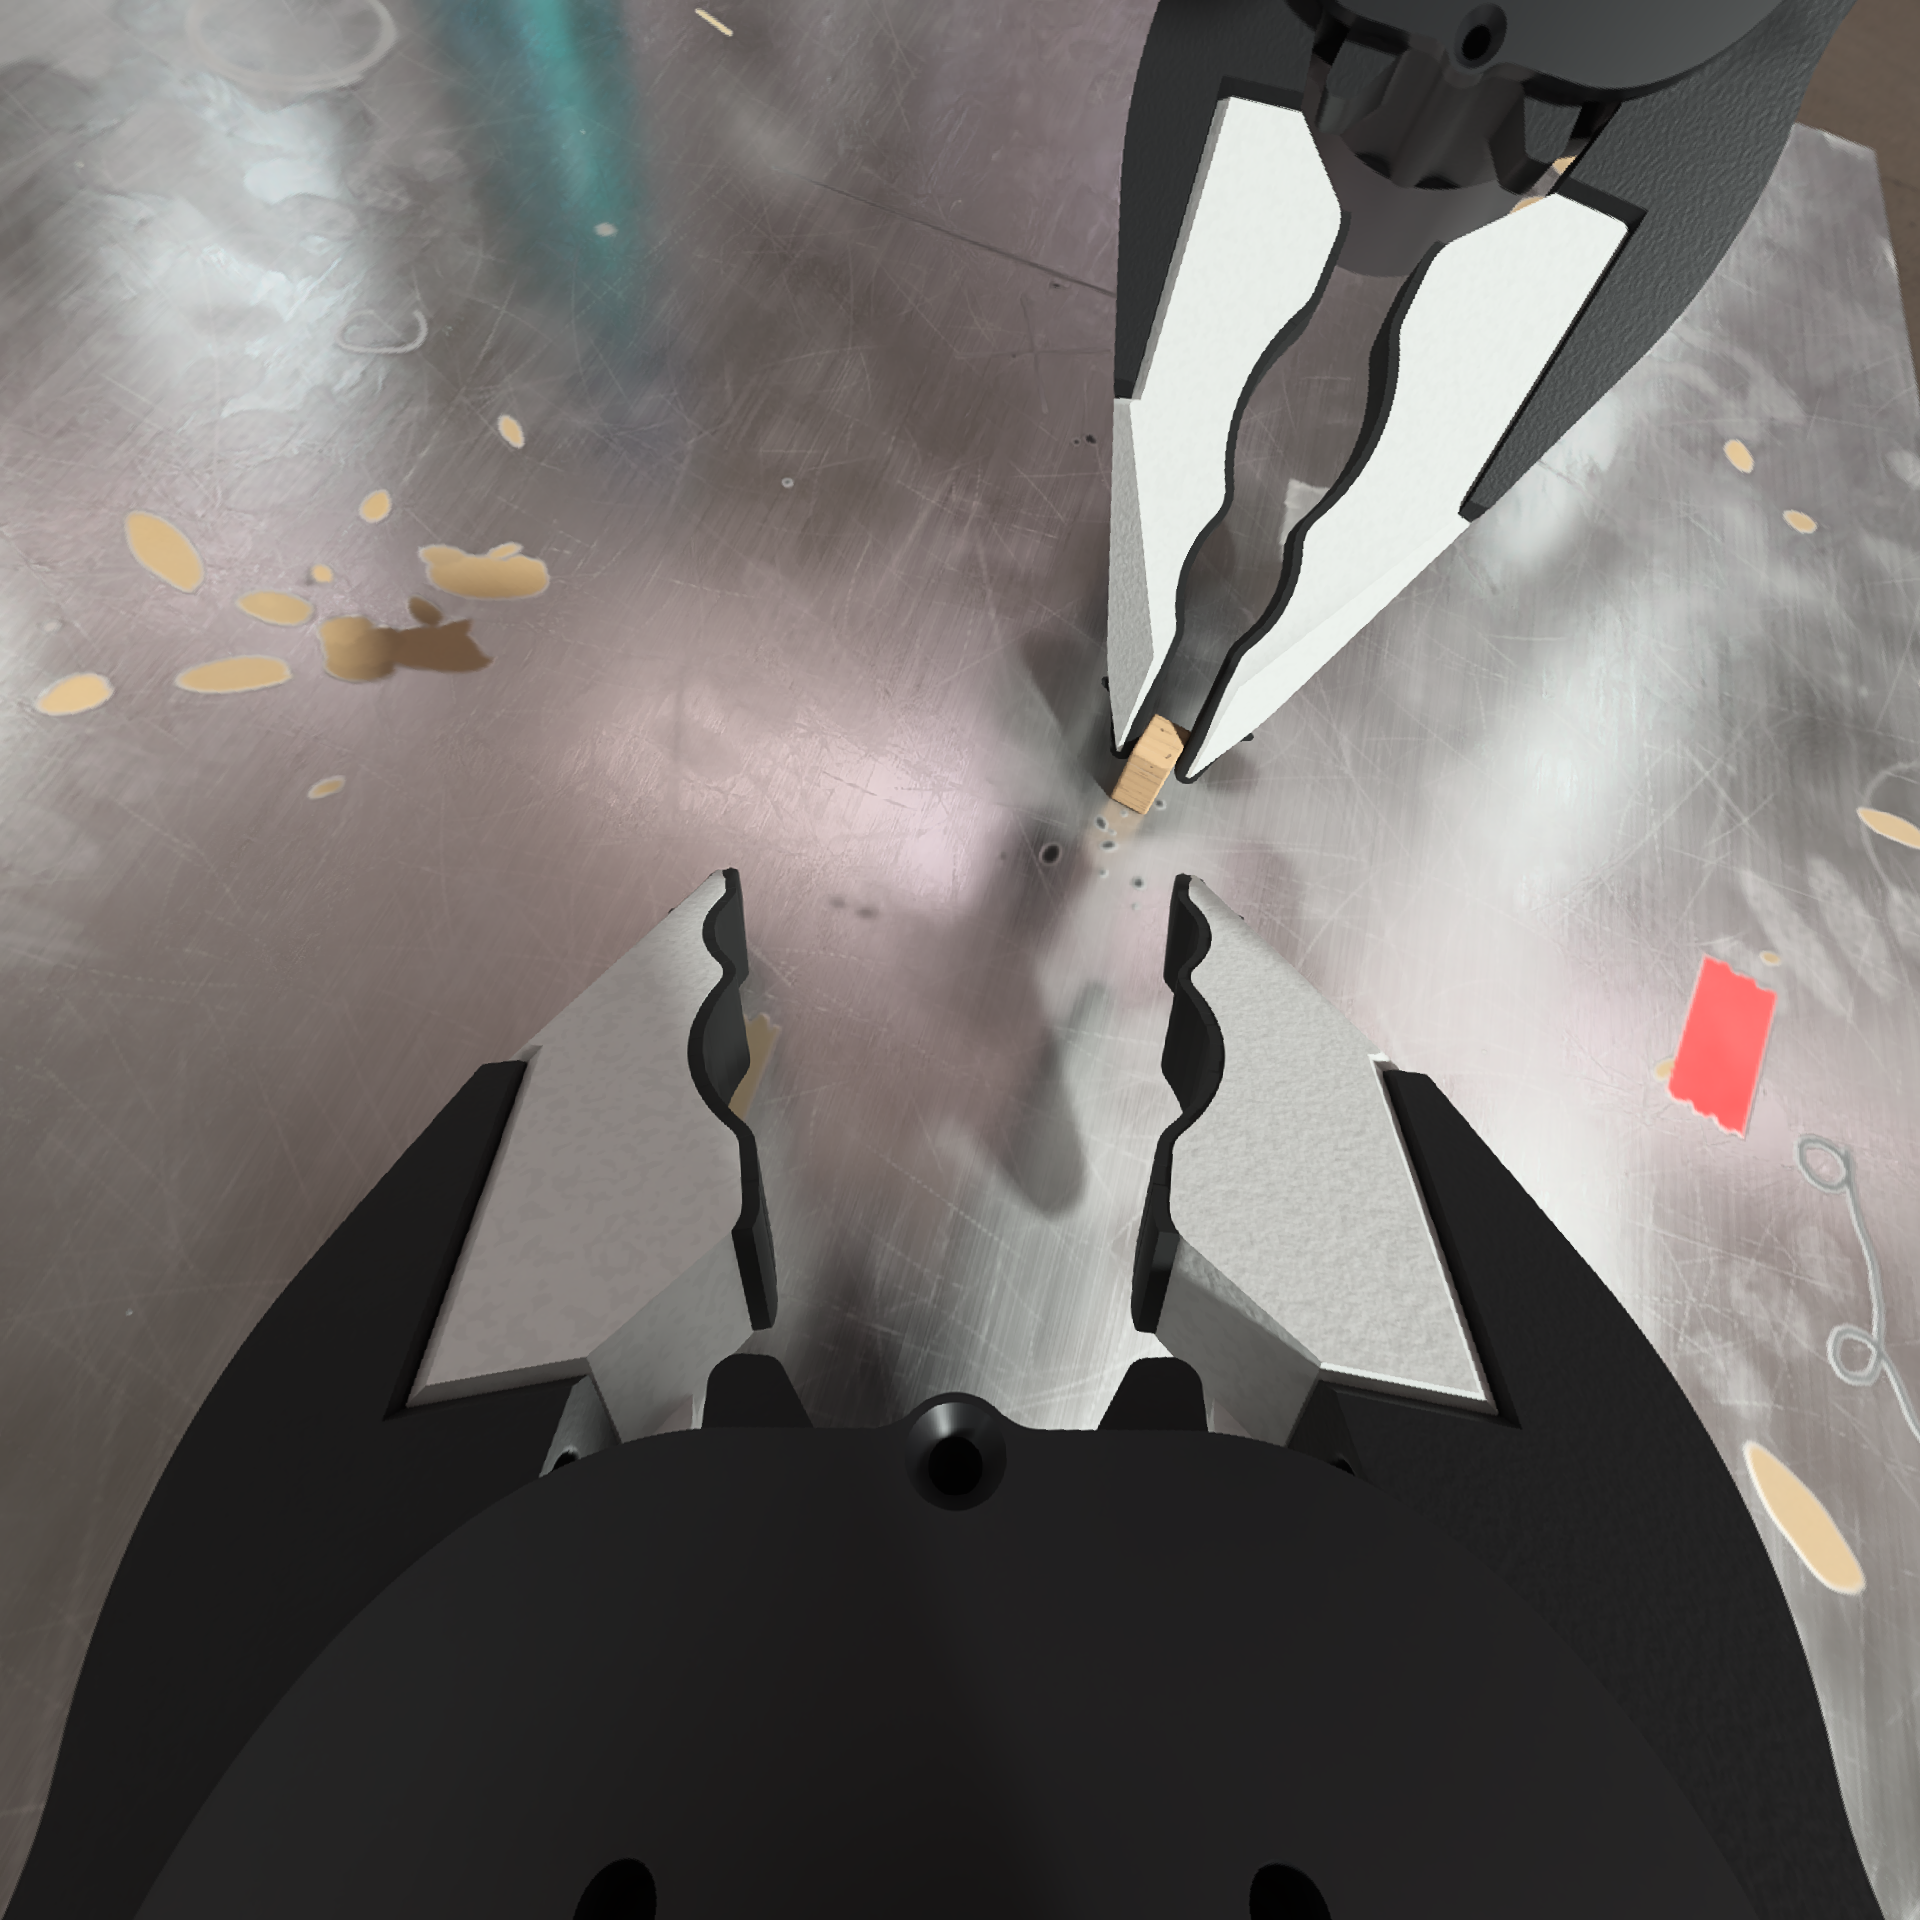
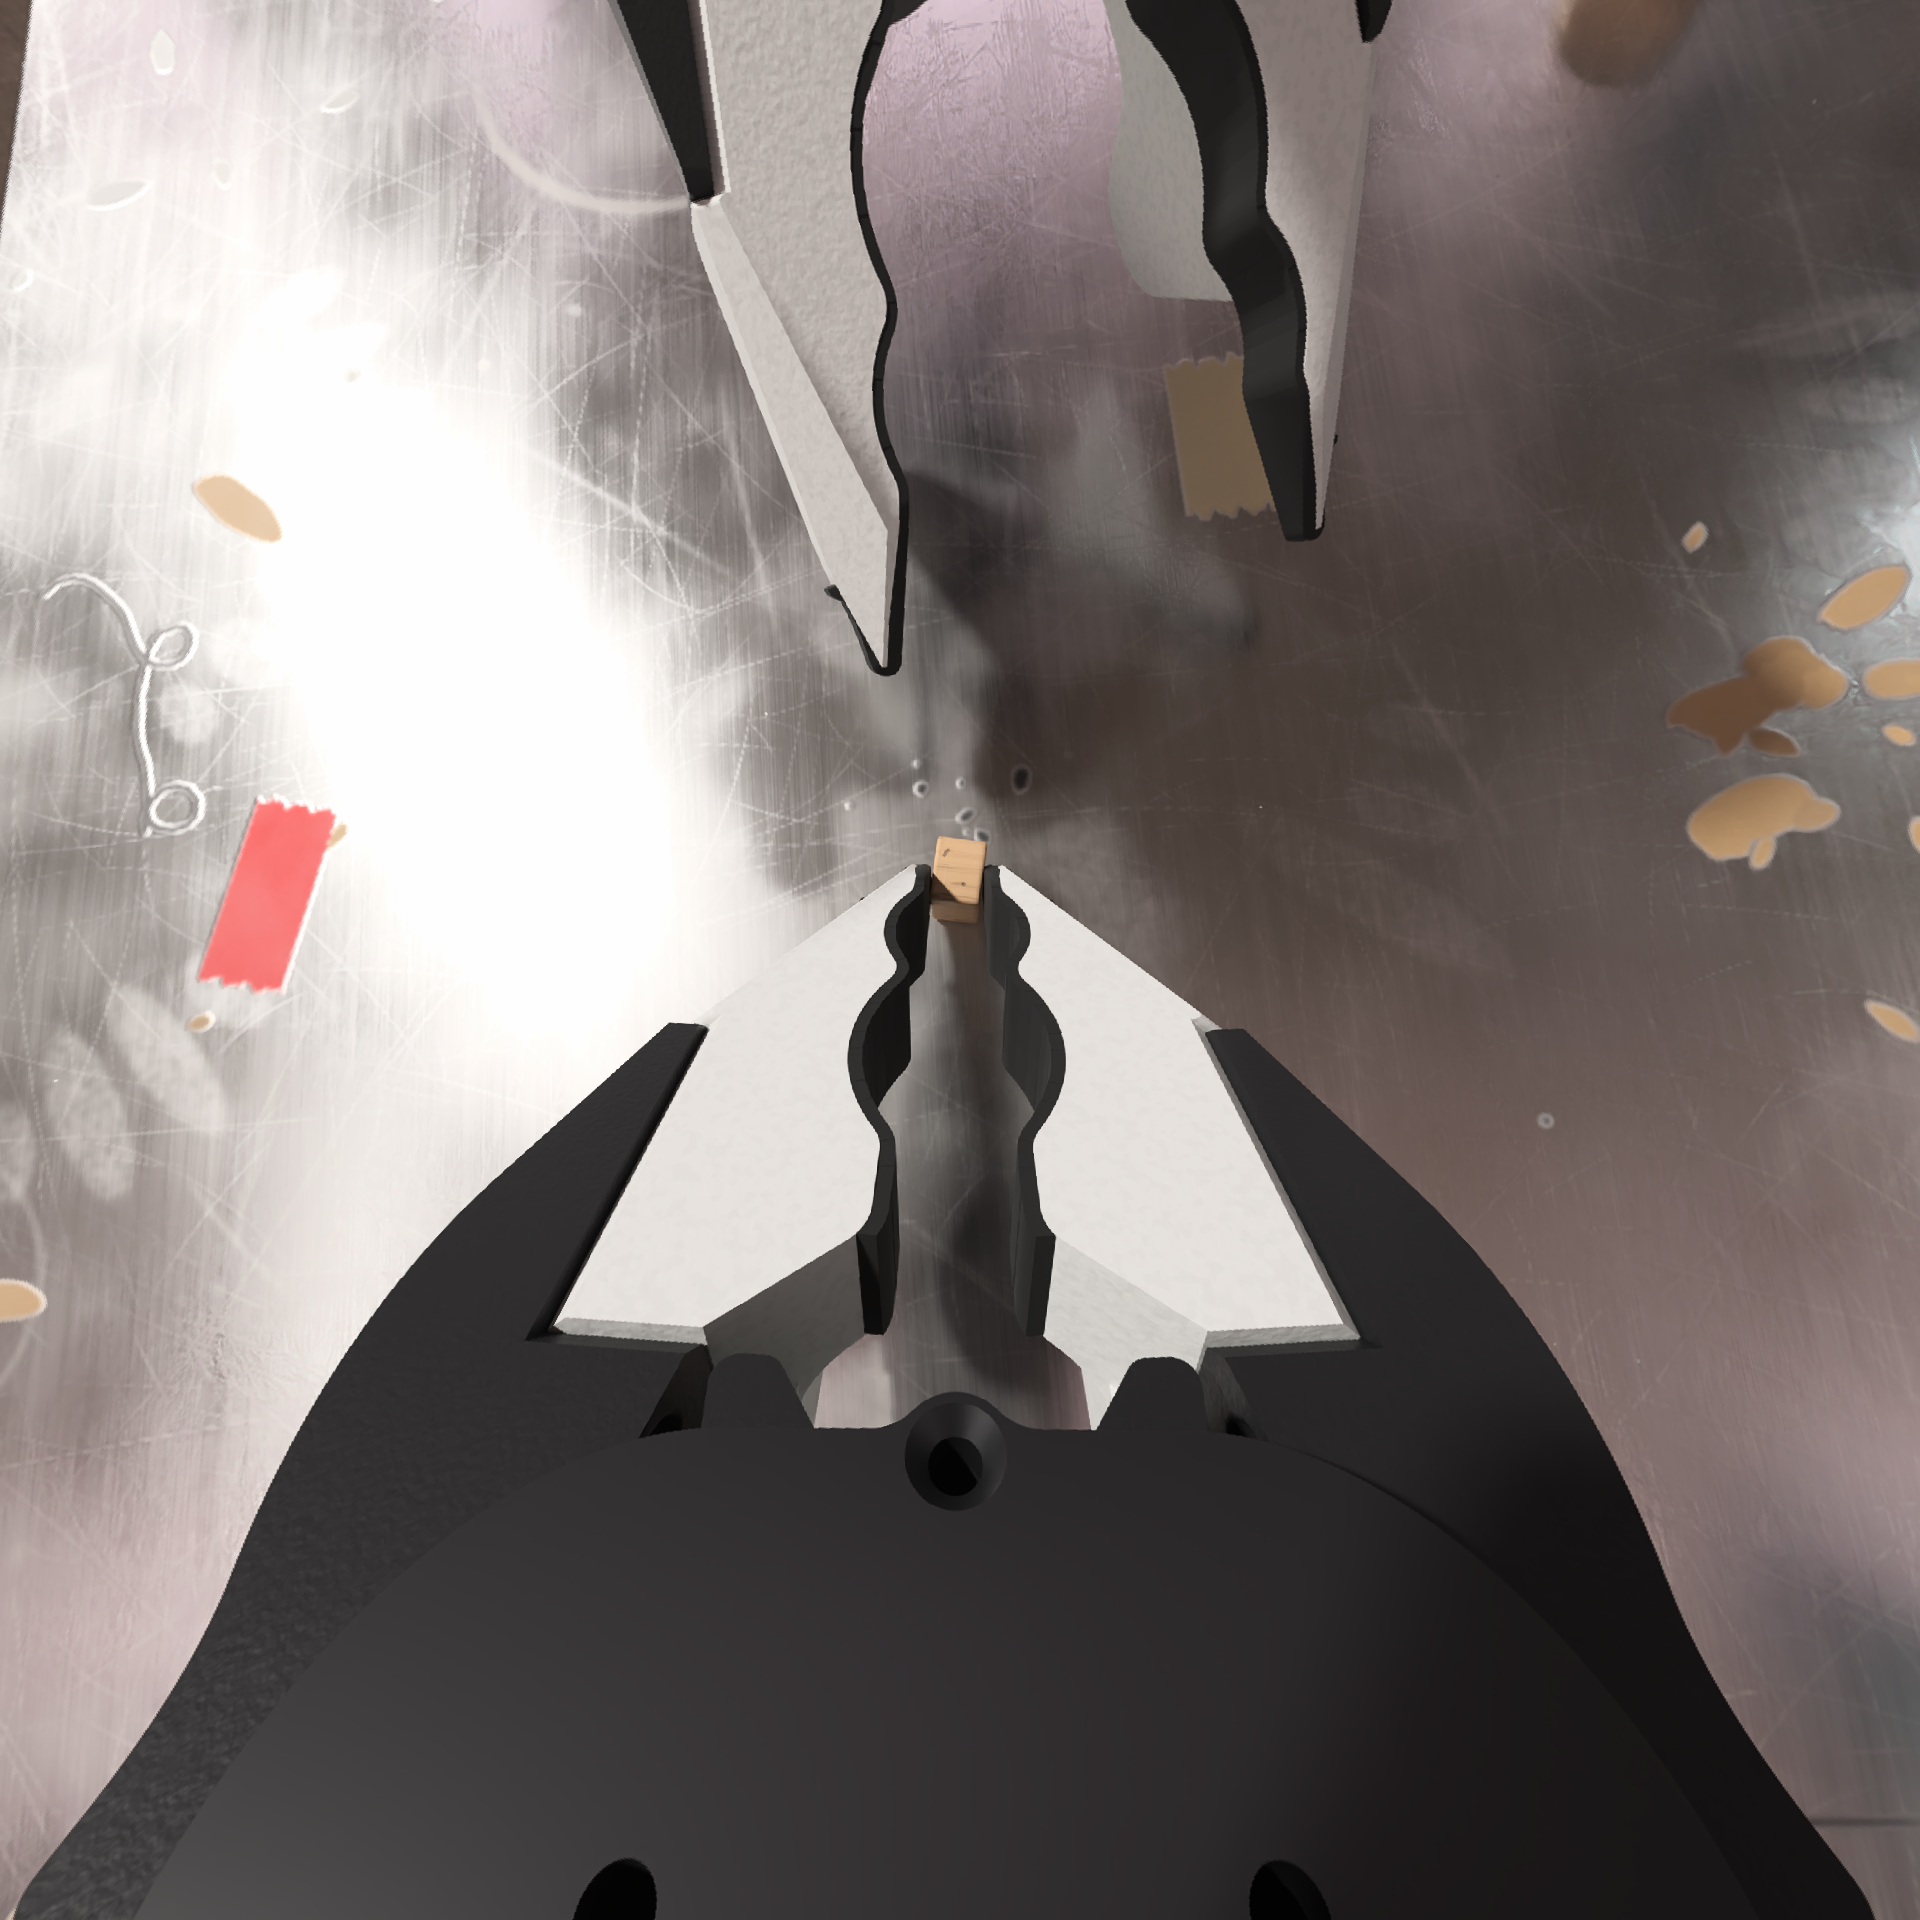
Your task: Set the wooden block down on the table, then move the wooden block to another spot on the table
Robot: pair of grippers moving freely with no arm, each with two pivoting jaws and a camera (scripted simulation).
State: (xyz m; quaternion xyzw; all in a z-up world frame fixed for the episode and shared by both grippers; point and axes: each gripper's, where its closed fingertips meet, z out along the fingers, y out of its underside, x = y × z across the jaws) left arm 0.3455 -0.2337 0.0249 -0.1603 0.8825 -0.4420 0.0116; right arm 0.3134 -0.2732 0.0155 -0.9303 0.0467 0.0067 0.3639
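The wooden block (image 2: 957, 880) is a small pale cube pinched between the tips of my right gripper (image 2: 956, 883), which is shut on it just above the scratched metal table (image 2: 1351, 935). In the left wrist view the block (image 1: 1146, 767) sits between the right gripper's tips (image 1: 1151, 750), which point down at the table (image 1: 727, 727). I cannot tell whether the block touches the surface. My left gripper (image 1: 954, 881) is open and empty, hovering a short way in front of the block. In the right wrist view its fingers (image 2: 873, 582) hang from the top edge.
A red strip of tape (image 1: 1722, 1044) lies to the right in the left wrist view and to the left in the right wrist view (image 2: 268, 896). Tan paint spots (image 1: 343, 623) and a tan tape piece (image 2: 1210, 442) mark the table. The table edge (image 1: 1860, 156) is at the far right.
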